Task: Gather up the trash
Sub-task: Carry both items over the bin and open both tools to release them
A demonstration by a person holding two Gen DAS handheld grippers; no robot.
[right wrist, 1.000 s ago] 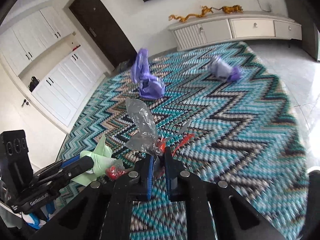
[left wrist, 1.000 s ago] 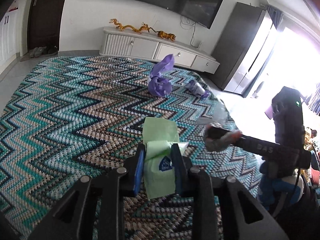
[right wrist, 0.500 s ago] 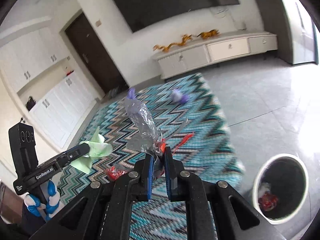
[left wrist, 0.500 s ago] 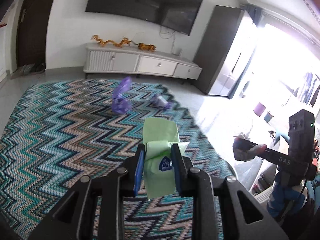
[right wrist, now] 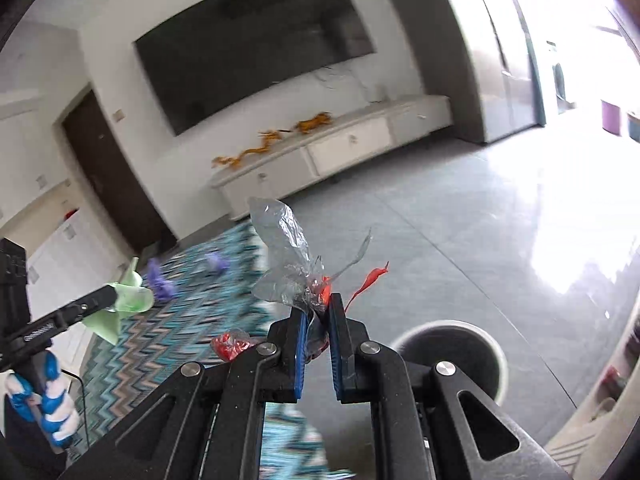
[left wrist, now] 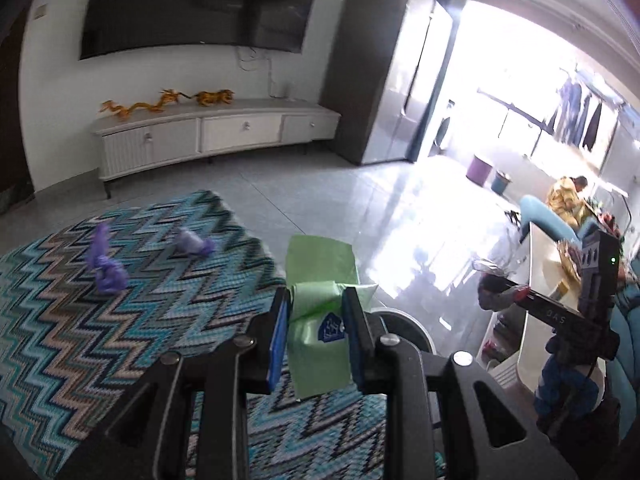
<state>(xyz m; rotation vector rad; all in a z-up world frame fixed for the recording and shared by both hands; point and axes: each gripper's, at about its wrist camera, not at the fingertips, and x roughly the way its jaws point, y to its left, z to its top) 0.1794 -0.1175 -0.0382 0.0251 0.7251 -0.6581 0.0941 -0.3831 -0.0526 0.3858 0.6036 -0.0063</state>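
My left gripper [left wrist: 315,312] is shut on a light green wrapper [left wrist: 320,280] with a blue logo, held above the rug's edge. Behind its fingers, the rim of a round waste bin [left wrist: 412,322] shows on the tiles. My right gripper [right wrist: 318,316] is shut on a crumpled clear plastic wrapper [right wrist: 286,256] with red bits. The same bin [right wrist: 452,350] stands on the floor just right of it. Each view shows the other gripper: the right gripper [left wrist: 496,290] with its wrapper, and the left gripper [right wrist: 114,294] with the green wrapper [right wrist: 128,300].
Two purple bags [left wrist: 106,266] [left wrist: 192,242] lie on the zigzag rug [left wrist: 80,340]. A red wrapper [right wrist: 232,346] lies on the rug near my right gripper. A white TV cabinet [left wrist: 212,136] lines the far wall. A white table edge [left wrist: 536,280] stands at the right.
Both grippers have swung right and risen, from over the rug toward the tiled floor. The bin has come into view beside them. Both wrappers stay gripped.
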